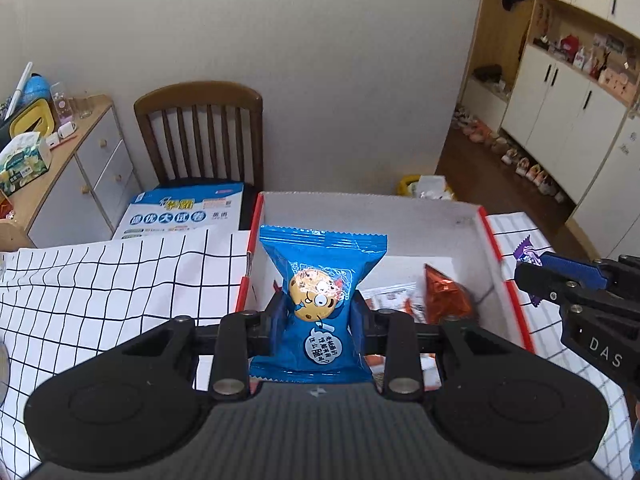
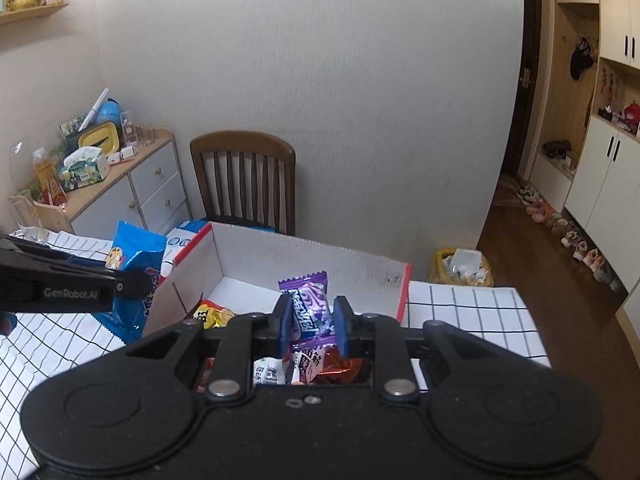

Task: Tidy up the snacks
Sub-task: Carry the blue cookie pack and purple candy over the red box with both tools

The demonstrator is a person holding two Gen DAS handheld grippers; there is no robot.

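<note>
My left gripper (image 1: 319,314) is shut on a blue cookie packet (image 1: 320,276), held upright over the near left part of a white cardboard box with red edges (image 1: 360,208). That blue cookie packet (image 2: 134,252) also shows at the left of the right wrist view, beside the box (image 2: 304,256). My right gripper (image 2: 310,320) is shut on a purple candy packet (image 2: 310,304) above the box's inside. In the left wrist view the right gripper (image 1: 532,276) comes in from the right over the box's red rim. Several snacks lie in the box, among them an orange wrapper (image 1: 444,296) and a yellow packet (image 2: 212,314).
The box stands on a table with a white, black-gridded cloth (image 1: 100,280). A wooden chair (image 1: 204,132) carrying a blue and white booklet (image 1: 188,210) stands behind the table. A cluttered sideboard (image 2: 132,176) is at the left. A yellow bin (image 2: 460,266) sits on the floor behind.
</note>
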